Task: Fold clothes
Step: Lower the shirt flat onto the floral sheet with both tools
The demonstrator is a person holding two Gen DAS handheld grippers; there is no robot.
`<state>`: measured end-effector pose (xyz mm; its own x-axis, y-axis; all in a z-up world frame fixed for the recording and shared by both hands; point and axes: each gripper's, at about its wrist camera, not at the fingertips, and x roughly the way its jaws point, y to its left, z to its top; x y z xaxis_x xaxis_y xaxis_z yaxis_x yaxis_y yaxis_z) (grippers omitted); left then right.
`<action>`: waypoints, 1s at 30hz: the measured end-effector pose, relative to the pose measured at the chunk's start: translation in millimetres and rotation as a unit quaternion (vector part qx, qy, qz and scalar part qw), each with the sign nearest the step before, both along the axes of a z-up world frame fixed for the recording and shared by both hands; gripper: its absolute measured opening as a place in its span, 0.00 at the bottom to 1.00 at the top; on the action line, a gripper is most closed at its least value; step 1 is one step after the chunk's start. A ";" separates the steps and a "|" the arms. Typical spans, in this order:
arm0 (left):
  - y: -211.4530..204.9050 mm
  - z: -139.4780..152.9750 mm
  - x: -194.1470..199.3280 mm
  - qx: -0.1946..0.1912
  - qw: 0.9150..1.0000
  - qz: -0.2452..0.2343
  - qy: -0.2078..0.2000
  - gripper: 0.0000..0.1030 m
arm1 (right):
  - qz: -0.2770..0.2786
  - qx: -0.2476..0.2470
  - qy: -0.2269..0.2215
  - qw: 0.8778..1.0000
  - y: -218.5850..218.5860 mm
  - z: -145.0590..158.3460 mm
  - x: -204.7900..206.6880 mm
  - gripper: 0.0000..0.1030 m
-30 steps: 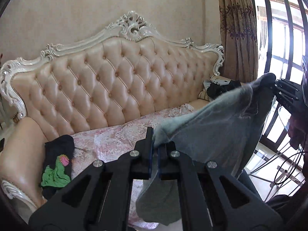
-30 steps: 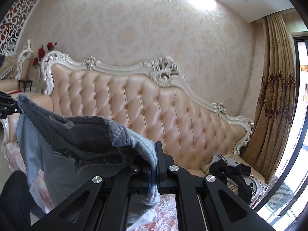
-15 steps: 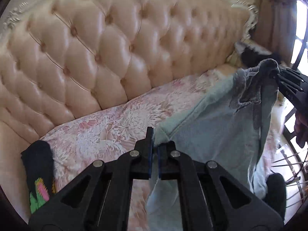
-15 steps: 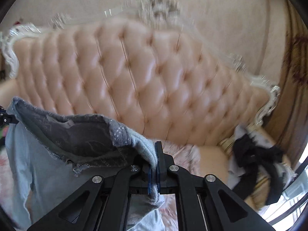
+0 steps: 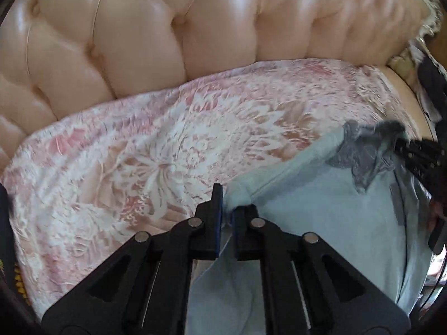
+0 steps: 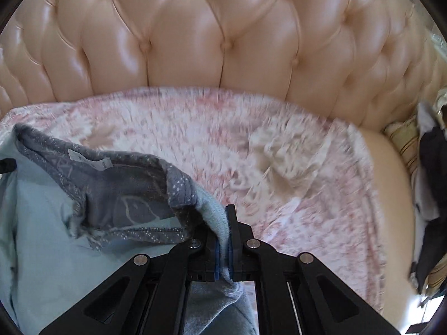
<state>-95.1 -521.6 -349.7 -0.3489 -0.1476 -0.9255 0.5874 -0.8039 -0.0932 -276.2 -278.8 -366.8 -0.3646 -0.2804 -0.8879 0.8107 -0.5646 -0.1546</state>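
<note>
A: Entry. Garment: pale blue-grey sweatshirt, soft knit outside. The neck area is turned out, showing a darker grey lining speckled with small pale dots. A white label sits on that lining. Edge of the lining looks frayed.

B: Position against the grippers?

A: Left gripper: jaws nearly together, a bunched corner of the pale fabric pinched between the blue-edged pads. Cloth falls away below and to the right of it. Right gripper: jaws clamped on a ribbed pale edge of the same garment; the ribbing curls over the left finger and passes down between the pads.

B: So it is held at two points?

A: Yes. The top edge spans between them, sagging slightly; in the left wrist view the right gripper shows as a dark shape at the far end of the grey collar. The body of the garment hangs below the span, over the front part of the sofa seat.

B: Surroundings?

A: Seat covered by a pink and white floral throw, woven, somewhat rumpled on the right side. Behind it, a glossy peach button-tufted leather backrest. Dark and white clothing piled at the sofa's right end, beside a striped cushion. Right wrist view is motion-blurred; finer detail not readable.
</note>
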 end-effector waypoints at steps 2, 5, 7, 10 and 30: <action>-4.1 2.8 2.2 -0.009 1.000 0.013 0.000 0.42 | -0.008 0.005 -0.004 1.000 0.1 -3.3 -2.3 0.19; -12.6 11.7 6.9 -0.015 0.999 0.032 0.011 0.58 | -0.037 -0.010 0.000 0.999 10.6 14.9 -12.5 0.74; -20.3 25.3 13.8 -0.009 0.999 0.040 0.025 0.59 | -0.060 -0.033 0.002 0.998 21.7 34.1 -23.6 0.80; -21.2 58.0 30.6 -0.013 0.997 0.041 0.065 0.68 | -0.081 -0.087 0.002 0.993 50.3 78.8 -31.0 0.81; -33.2 36.6 59.2 -0.055 0.996 0.025 -0.067 0.82 | -0.032 -0.105 -0.032 0.993 88.6 104.1 54.1 0.86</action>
